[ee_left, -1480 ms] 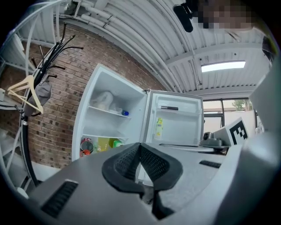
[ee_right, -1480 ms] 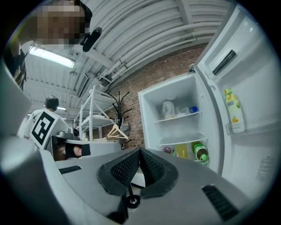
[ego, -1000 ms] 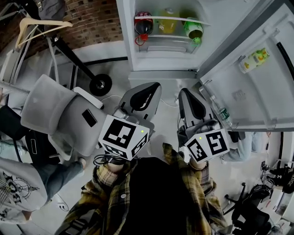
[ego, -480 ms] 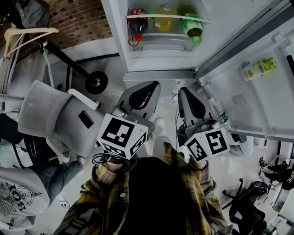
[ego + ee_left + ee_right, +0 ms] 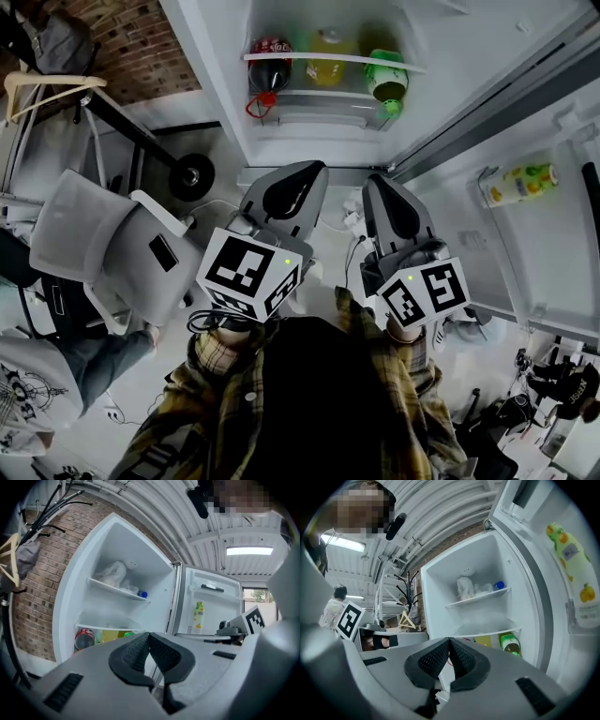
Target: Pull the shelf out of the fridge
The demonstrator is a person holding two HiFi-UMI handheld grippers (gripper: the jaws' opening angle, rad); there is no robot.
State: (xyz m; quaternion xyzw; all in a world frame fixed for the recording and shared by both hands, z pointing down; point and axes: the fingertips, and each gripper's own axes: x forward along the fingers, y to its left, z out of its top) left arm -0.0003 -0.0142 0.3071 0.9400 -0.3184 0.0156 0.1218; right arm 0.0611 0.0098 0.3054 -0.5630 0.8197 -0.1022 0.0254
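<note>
Head view | left tool [image 5: 306, 169] closed, empty | right tool [image 5: 378, 180] closed, empty

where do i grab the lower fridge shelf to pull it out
Take the lower shelf by its front lip, mid-width, straight in through the open front. The lip is a thin edge facing outward above the bottles, so jaws should pinch it top and bottom.

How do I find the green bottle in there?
Look into the open white fridge and find the row of three bottles lying under the lower shelf. The green bottle is at the right end, on the side of the open door. Its neighbours are a yellow bottle in the middle and a red bottle at the left.
</note>
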